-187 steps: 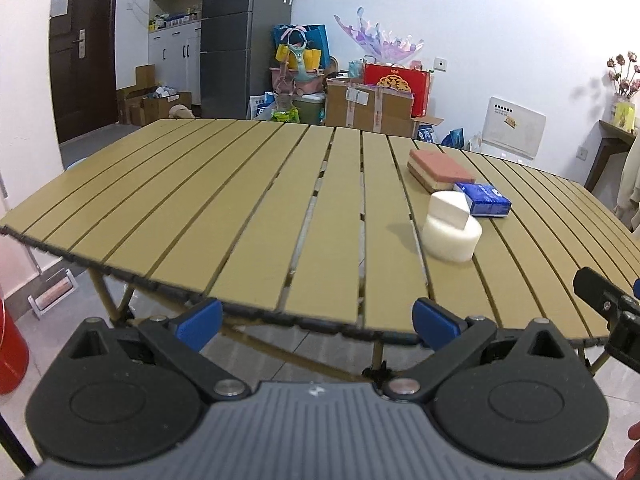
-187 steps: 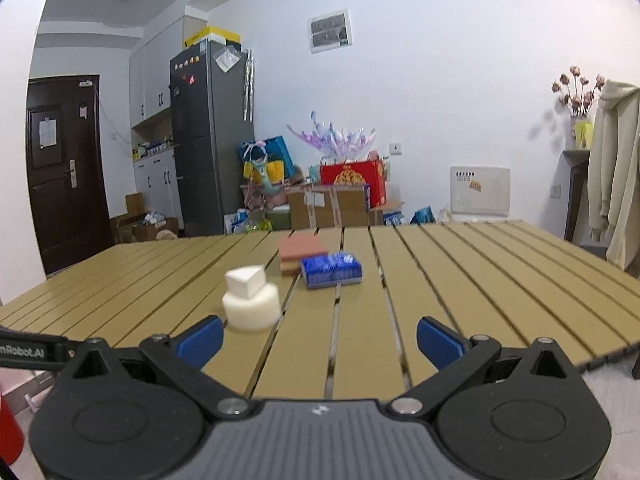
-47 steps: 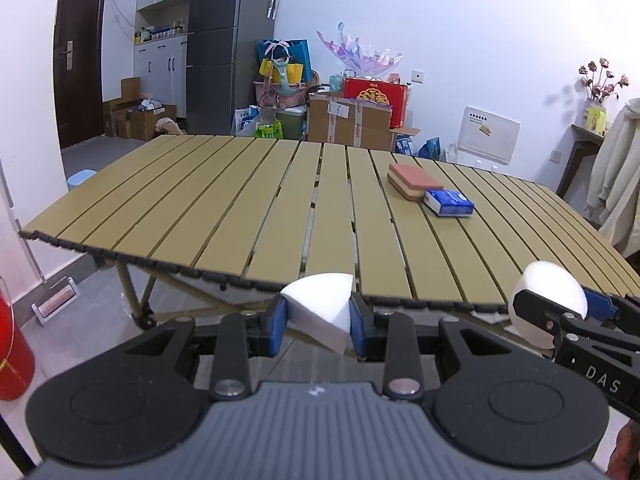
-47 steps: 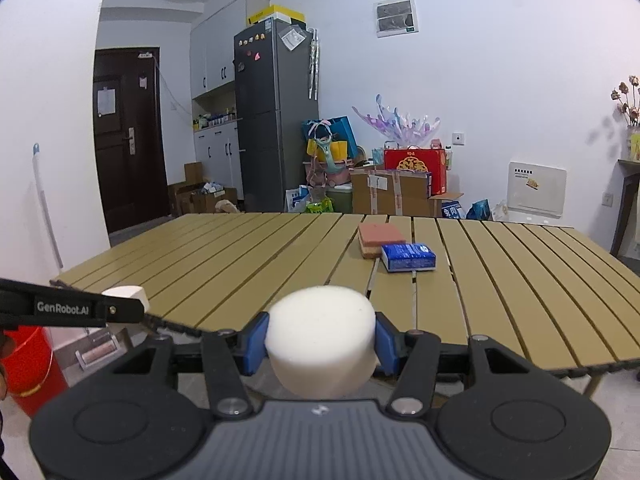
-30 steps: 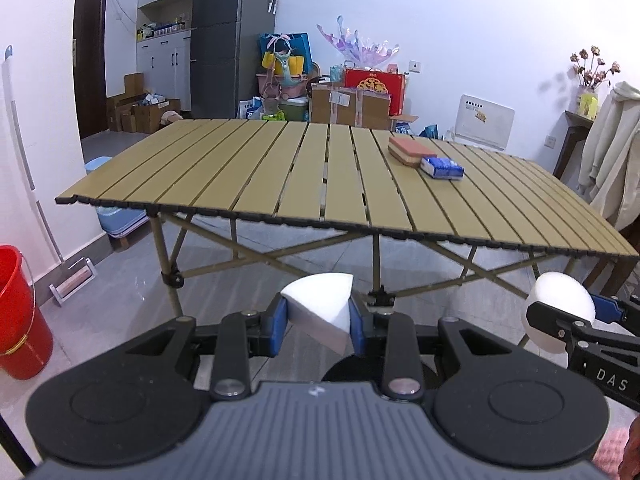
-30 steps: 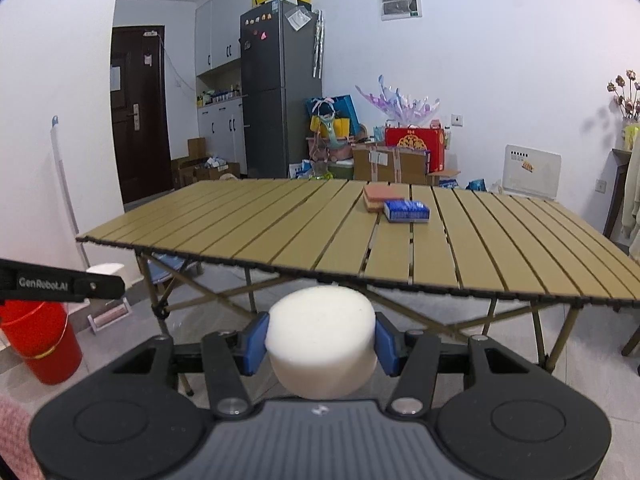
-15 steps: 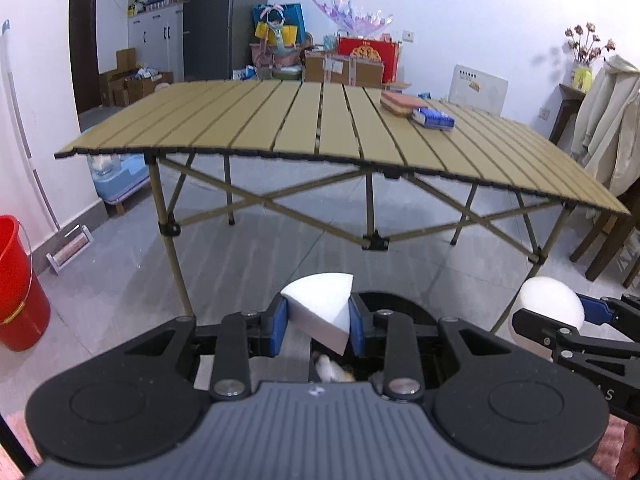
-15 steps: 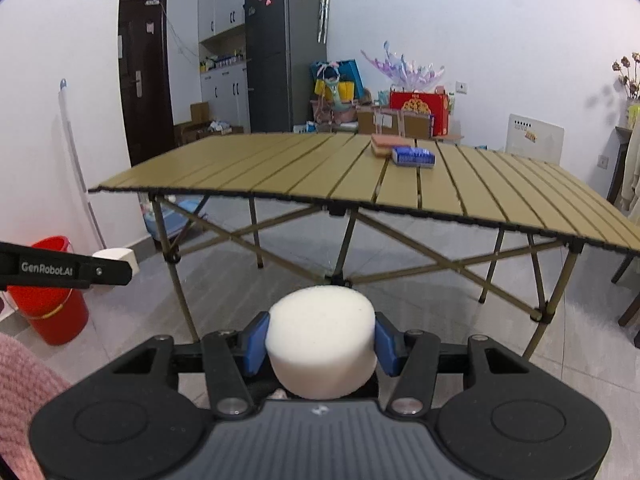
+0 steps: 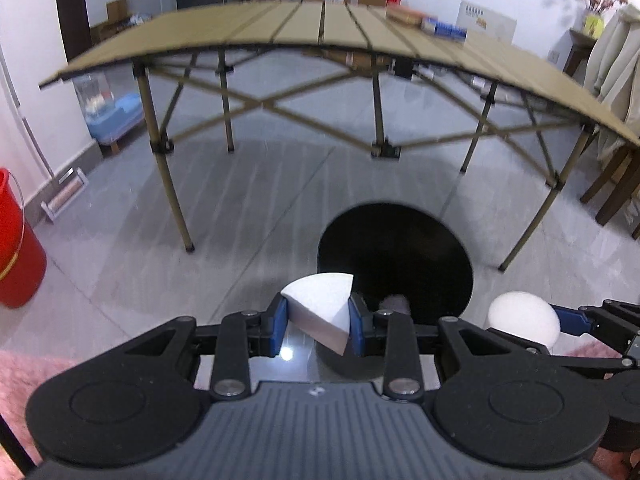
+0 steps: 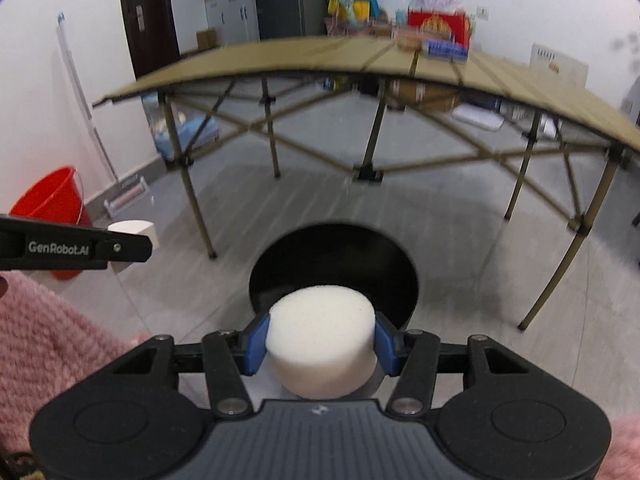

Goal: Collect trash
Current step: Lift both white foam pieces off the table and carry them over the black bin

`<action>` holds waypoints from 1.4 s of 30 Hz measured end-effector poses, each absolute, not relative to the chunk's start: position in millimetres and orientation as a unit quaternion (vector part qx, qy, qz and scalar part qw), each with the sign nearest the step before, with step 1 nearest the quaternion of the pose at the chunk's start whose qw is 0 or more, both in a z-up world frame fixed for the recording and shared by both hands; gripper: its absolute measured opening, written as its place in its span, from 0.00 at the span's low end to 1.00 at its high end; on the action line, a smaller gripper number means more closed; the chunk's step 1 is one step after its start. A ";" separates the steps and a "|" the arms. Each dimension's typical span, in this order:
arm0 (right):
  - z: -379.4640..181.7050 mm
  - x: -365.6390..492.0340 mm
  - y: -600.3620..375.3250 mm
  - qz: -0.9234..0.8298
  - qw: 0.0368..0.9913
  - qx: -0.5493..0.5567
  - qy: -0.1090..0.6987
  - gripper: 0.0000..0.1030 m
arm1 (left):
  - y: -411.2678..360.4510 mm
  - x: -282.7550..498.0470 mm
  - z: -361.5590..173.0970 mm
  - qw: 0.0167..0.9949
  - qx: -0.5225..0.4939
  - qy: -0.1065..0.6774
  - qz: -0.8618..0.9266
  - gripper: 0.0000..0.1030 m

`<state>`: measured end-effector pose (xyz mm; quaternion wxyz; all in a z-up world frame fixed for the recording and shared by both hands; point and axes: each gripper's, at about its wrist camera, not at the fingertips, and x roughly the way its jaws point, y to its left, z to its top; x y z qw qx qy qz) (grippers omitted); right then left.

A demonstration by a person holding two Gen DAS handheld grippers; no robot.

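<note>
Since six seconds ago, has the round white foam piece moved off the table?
Yes. The round foam piece has left the table; the right gripper now holds it low over the black bin.

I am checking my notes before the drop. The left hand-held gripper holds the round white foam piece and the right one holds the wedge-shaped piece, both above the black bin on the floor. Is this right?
Not quite: the pieces are swapped. In the left wrist view the left hand-held gripper holds the wedge-shaped foam piece; in the right wrist view the right hand-held gripper holds the round foam piece. Both are above the black bin.
</note>
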<state>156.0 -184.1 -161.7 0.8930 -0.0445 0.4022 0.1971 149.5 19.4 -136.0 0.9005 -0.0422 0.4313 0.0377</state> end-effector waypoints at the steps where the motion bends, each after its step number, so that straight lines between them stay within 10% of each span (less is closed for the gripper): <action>1: -166.9 156.3 -182.7 0.196 0.889 -0.044 0.411 0.51 | 20.1 150.2 -142.1 0.897 -0.041 0.439 0.039 0.30; 42: -246.7 198.1 -178.3 0.158 0.832 -0.040 0.530 0.51 | 22.6 192.9 -224.3 0.837 -0.034 0.544 0.044 0.29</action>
